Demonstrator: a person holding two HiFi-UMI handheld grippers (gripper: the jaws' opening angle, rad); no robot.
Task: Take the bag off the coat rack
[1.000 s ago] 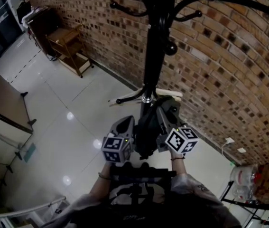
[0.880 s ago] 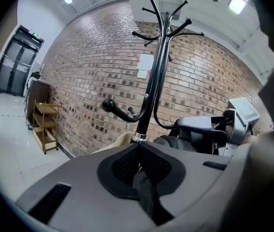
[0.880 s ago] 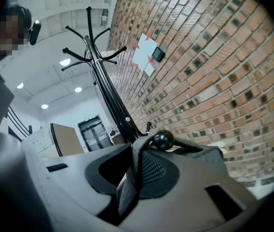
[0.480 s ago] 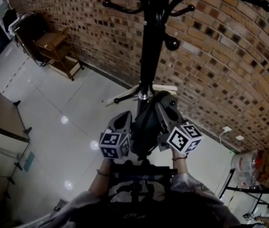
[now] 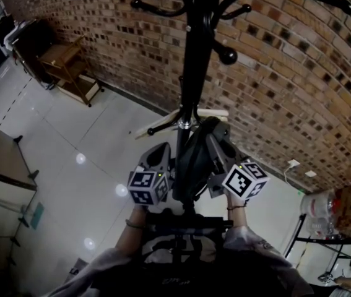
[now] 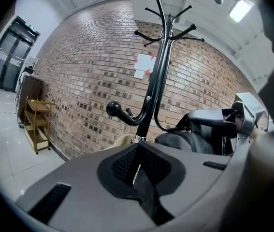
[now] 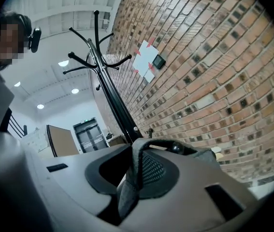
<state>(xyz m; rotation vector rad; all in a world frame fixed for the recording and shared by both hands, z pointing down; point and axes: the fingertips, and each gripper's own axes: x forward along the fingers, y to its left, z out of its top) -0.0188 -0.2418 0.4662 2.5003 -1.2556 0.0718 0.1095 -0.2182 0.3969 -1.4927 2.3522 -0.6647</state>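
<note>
The black coat rack (image 5: 197, 54) stands in front of a brick wall, and its pole also shows in the left gripper view (image 6: 156, 81) and the right gripper view (image 7: 112, 100). A dark grey bag (image 5: 192, 159) hangs between my two grippers, just in front of the pole's lower part. My left gripper (image 5: 164, 153) is shut on a dark strap (image 6: 145, 192) of the bag. My right gripper (image 5: 216, 138) is shut on a grey strap (image 7: 129, 178), and the bag's body (image 7: 202, 153) bulges beyond it. Whether the bag still touches a hook is hidden.
A knobbed hook (image 5: 226, 55) sticks out of the pole above the grippers. The rack's feet (image 5: 163, 127) spread over the pale tiled floor. A wooden shelf cart (image 5: 70, 70) stands at the wall to the left. A cabinet (image 5: 2, 159) is on the left, clutter (image 5: 336, 215) at the lower right.
Both grippers stay shut on the bag's straps beside the pole. The head view has shifted slightly, so the rack and the shelf cart sit a little further left and up.
</note>
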